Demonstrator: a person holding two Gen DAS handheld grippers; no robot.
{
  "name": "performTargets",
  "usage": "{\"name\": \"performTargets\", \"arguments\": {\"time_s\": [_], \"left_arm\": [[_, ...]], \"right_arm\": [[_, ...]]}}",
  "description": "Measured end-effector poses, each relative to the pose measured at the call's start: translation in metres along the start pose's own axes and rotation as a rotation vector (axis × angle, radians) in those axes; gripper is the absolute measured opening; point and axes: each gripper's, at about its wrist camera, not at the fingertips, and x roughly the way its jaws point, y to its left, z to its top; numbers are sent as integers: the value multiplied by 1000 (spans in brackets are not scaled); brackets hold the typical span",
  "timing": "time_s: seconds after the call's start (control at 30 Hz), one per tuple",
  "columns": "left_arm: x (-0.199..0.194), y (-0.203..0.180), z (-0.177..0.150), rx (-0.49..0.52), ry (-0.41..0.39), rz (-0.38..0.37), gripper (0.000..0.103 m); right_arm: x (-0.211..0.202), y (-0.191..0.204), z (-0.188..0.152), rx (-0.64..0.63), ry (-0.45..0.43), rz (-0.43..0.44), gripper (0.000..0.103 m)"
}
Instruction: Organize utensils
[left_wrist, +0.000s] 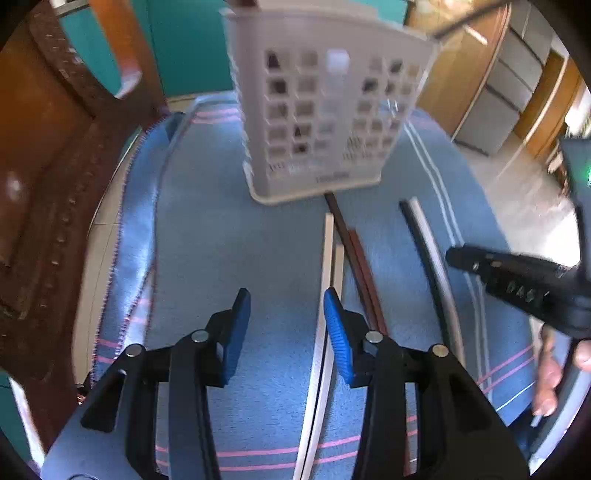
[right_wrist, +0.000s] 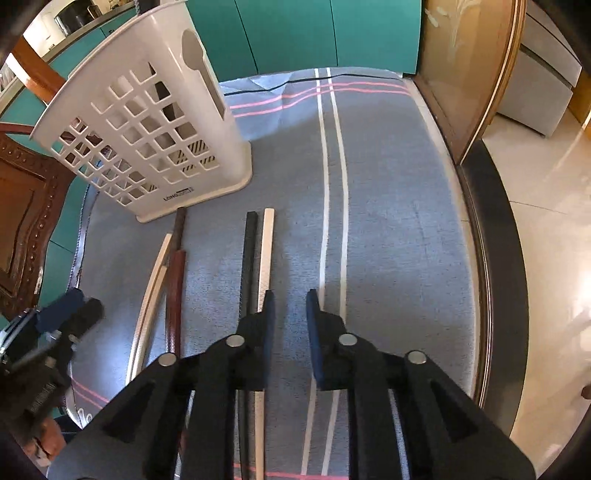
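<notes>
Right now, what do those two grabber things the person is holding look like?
Both are black plastic tools with two flat fingers, silver pivot pins and angular linkages. The left gripper has bright blue ribbed pads; the right gripper has darker navy pads. Pale lettering on the right gripper's side is too blurred to read.

Left wrist view rides just behind the left hand-held gripper (left_wrist: 287, 334), low and close, facing forward over the blue striped cloth (left_wrist: 229, 236) toward the white slotted holder (left_wrist: 325, 110) dead ahead. Right wrist view sits behind the right hand-held gripper (right_wrist: 290, 334), same low forward tilt, with the holder (right_wrist: 147, 122) ahead to its left. Both share the holder, the cloth (right_wrist: 388, 221) and the chopsticks (left_wrist: 328, 266) (right_wrist: 258, 254) lying between them; each catches the other gripper at its edge.
</notes>
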Motion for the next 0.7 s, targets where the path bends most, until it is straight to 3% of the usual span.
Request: {"name": "performTargets", "arguments": {"time_s": [0.13,0.4,0.53,0.7], "left_arm": [[19,-8,-6,29,55,22,42],[25,-11,-7,37,58,24,45],[28,-10,-10,33,58,103,50],[32,-5,-9,6,62,101,50]], "right_arm": [[-3,0,1,-7,4,6,24],[-7,-5,1,-5,4,3,27],[-5,-6,0,-5,6,-9,27],[-2,2,0,-43,-3,24,27]]}}
